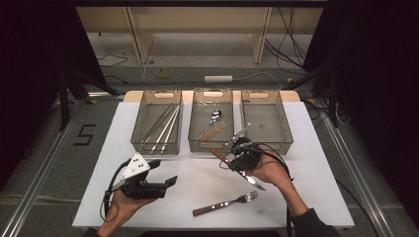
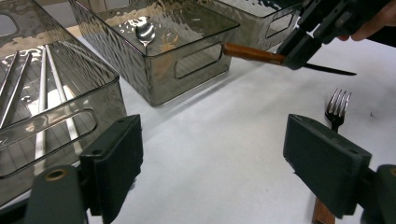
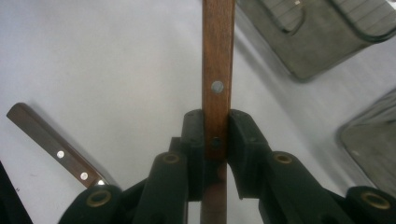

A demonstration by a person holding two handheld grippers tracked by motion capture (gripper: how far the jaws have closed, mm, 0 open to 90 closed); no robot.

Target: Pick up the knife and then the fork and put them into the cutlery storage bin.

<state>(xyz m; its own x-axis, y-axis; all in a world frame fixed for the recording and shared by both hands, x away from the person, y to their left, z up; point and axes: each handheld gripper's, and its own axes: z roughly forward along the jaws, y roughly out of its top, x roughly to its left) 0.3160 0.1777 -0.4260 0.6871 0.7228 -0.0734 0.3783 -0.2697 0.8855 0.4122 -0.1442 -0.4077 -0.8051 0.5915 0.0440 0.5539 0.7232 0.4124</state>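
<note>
Wood-handled fork lies on white table, near edge. Left gripper, jaws spread, empty, hovers left of it. Right gripper pinches wood-handled knife above table, just near middle bin holding spoon.

Open tabletop before 3 bins; lone fork midway.

A: The knife has a brown wooden handle with metal rivets and a dark, slim blade.

B: It hangs off the surface, roughly level, handle toward the middle bin, clamped at the handle.
</note>
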